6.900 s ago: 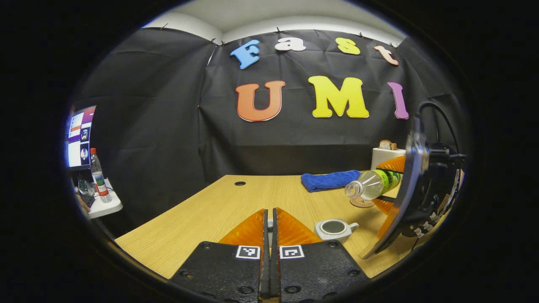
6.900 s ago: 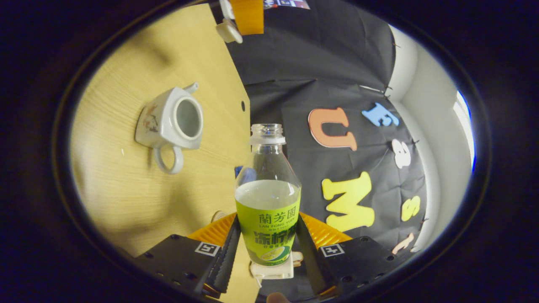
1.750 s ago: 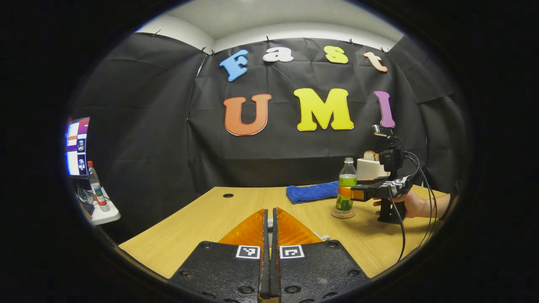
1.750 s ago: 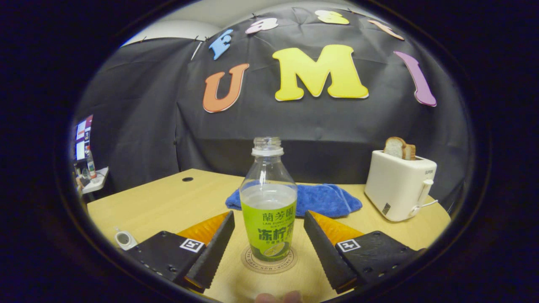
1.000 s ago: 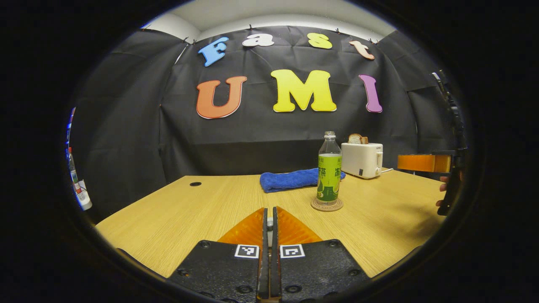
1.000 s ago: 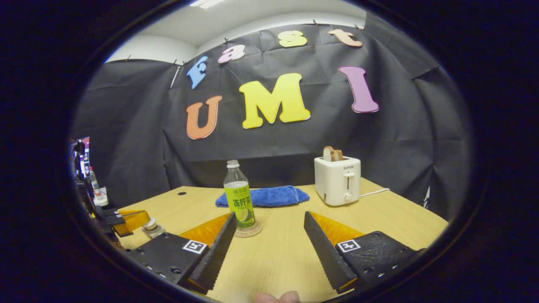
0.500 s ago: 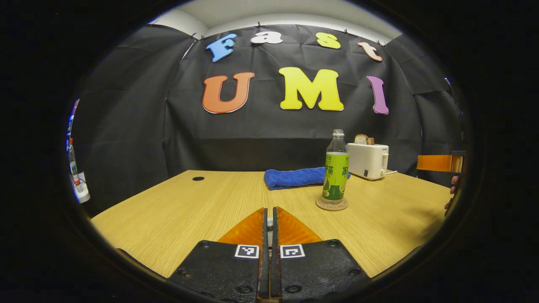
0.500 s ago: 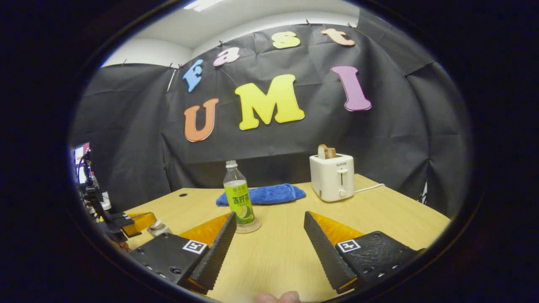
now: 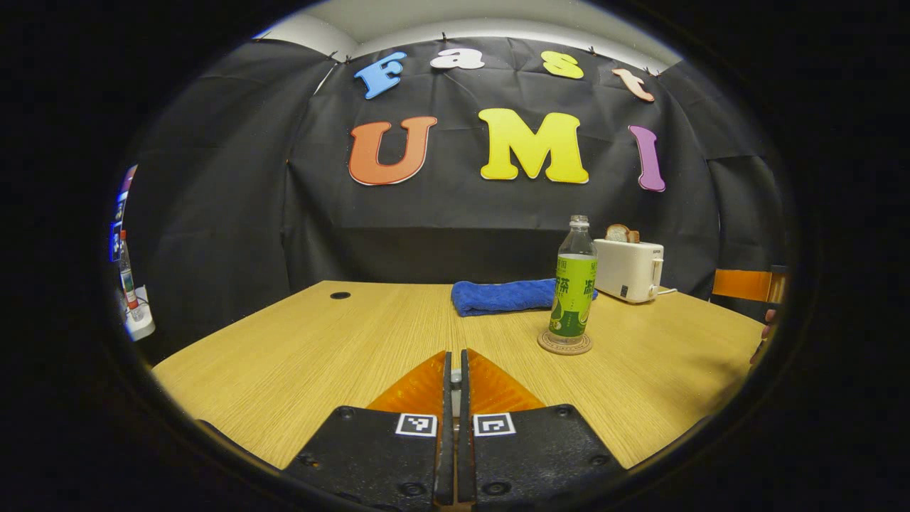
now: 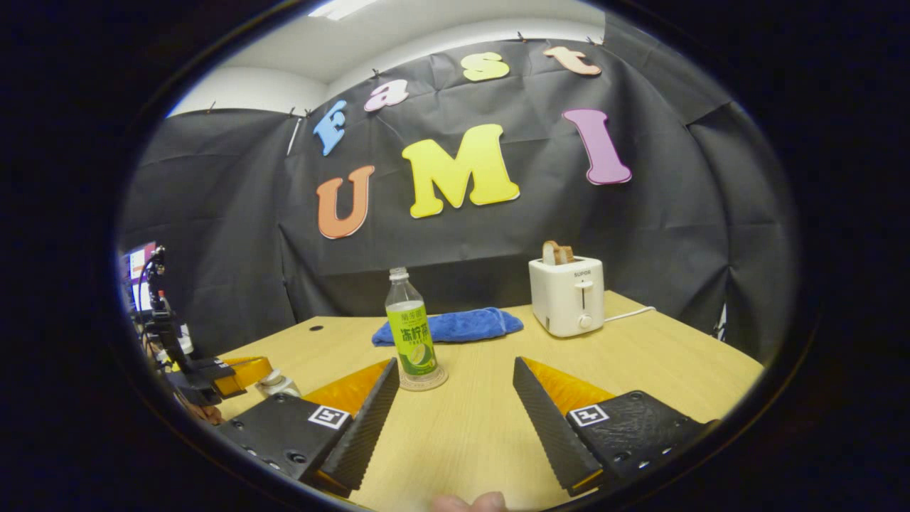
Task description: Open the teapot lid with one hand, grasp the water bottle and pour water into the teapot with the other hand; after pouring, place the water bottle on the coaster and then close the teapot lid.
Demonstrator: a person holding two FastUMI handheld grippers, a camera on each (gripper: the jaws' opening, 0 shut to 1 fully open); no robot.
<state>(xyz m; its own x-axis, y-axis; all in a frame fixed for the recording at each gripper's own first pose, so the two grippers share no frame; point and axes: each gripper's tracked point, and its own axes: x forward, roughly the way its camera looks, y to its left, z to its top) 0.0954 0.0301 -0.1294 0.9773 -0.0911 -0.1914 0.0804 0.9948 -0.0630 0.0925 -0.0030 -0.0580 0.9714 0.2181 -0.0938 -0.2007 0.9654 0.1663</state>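
The water bottle [image 10: 412, 341], green-labelled and uncapped, stands upright on the round coaster [image 10: 424, 382]; the left gripper view has the bottle [image 9: 573, 284] and coaster [image 9: 564, 344] at right of centre. My right gripper [image 10: 455, 364] is open, drawn back from the bottle, with nothing between its fingers. My left gripper [image 9: 455, 363] is shut, and a sliver of the white teapot lid [image 9: 456, 375] shows between its tips. The right gripper view shows the left gripper [image 10: 242, 371] reaching over the white teapot [image 10: 279, 385] at the table's left. Whether the lid rests on the pot is unclear.
A blue towel [image 10: 455, 325] lies behind the bottle. A white toaster [image 10: 566, 295] with bread and a cord stands at the back right. The wooden table [image 9: 320, 355] has a cable hole near its far left. A side shelf [image 9: 135, 323] holds another bottle.
The bottle, earlier tilted over the open teapot, was set on the coaster and let go. The right gripper opened and drew back. In the last half second both views shifted only slightly.
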